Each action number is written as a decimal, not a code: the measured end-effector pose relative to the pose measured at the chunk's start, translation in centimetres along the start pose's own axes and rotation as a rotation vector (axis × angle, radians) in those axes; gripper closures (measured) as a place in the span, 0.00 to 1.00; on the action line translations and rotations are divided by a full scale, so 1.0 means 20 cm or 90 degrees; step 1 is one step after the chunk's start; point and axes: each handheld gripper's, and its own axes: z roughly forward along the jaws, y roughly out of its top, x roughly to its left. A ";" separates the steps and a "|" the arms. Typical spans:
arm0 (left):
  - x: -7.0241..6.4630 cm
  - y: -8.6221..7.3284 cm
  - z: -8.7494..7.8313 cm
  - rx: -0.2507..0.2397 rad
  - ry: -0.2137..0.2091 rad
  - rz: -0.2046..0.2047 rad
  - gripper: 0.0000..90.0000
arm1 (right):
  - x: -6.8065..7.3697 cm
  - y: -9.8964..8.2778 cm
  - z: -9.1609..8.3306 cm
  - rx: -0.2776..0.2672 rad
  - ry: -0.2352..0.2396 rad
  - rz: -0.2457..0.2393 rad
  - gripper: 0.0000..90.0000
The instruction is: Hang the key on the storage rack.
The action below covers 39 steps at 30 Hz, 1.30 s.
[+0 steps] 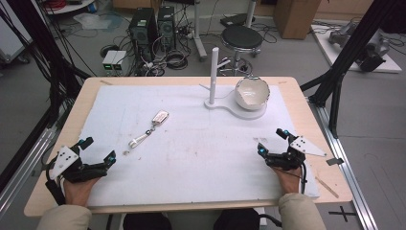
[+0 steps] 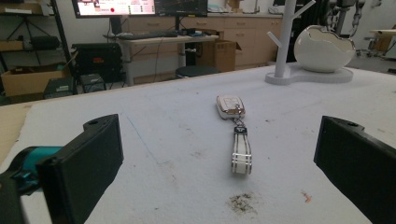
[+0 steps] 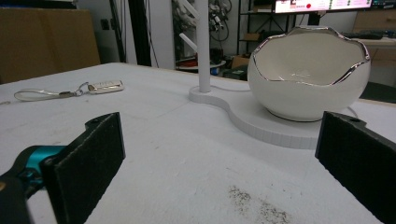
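Black foam-faced jaws stand wide apart on both tools, with nothing between them. The left gripper (image 1: 98, 150) points up the table toward the car key fob (image 2: 229, 106), which lies flat on the white foam mat (image 1: 201, 153) near the middle-left, its looped strap (image 2: 241, 156) trailing toward that gripper. The fob is well apart from both grippers.

As I judge it, the thin strap lying flat on the soft mat could slip out of a pinch, or the jaws could dig into the foam instead. Swinging the fob carelessly might also knock the egg-shaped bowl (image 1: 252, 92) or the white peg stand (image 1: 214, 76) at the far edge.

The right gripper (image 1: 273, 142) rests low near the mat's right side, facing the bowl; both hands sit at the near edge, forearms entering from below.
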 end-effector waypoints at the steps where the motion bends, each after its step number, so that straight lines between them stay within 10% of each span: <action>1: 0.00 0.00 0.00 0.000 0.000 0.001 0.02 | 0.00 0.00 0.00 0.001 -0.001 0.003 0.01; 17: 0.02 0.01 0.01 0.003 -0.004 -0.031 0.02 | 0.01 0.00 0.00 0.003 -0.002 -0.003 0.01; 23: 0.06 0.14 0.03 0.010 -0.018 -0.021 0.02 | 0.01 0.00 0.00 0.005 0.003 -0.006 0.01; 34: 0.09 0.42 0.20 0.102 -0.083 0.040 0.02 | 0.01 0.00 0.00 0.004 -0.001 -0.013 0.01; 39: 0.07 0.56 0.35 0.209 -0.118 0.063 0.02 | 0.01 0.00 0.00 0.003 0.000 -0.014 0.01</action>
